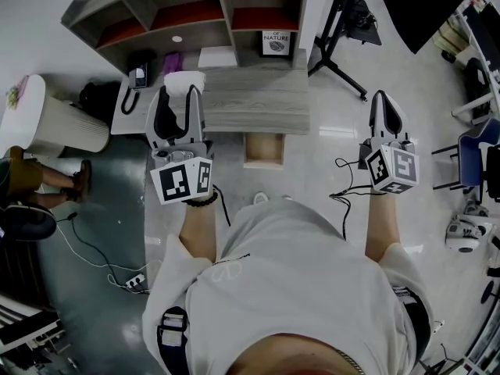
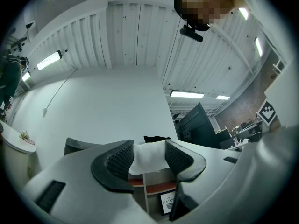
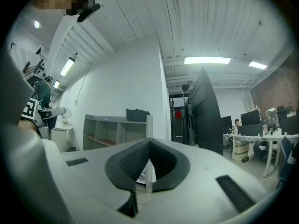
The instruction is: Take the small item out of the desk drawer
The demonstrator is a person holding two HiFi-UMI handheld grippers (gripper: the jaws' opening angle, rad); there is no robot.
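My left gripper (image 1: 179, 94) is raised over the left end of the grey desk (image 1: 254, 100), shut on a small white soft item (image 1: 185, 79). In the left gripper view the white item (image 2: 148, 157) sits pinched between the two ribbed pads, and the gripper (image 2: 149, 160) points upward toward the wall. Under the desk's front edge the wooden drawer (image 1: 264, 148) stands pulled out, and its inside looks bare. My right gripper (image 1: 384, 98) hangs off to the right above the floor, shut with nothing in it; its pads meet in the right gripper view (image 3: 149, 148).
A shelf unit (image 1: 180, 10) with a framed sign (image 1: 276, 43) stands at the back of the desk. A desk phone (image 1: 138, 76) lies at the desk's left. A white round table (image 1: 47, 119) and a person's legs (image 1: 66, 182) are at left, a tripod (image 1: 340, 49) and chairs (image 1: 476, 158) at right.
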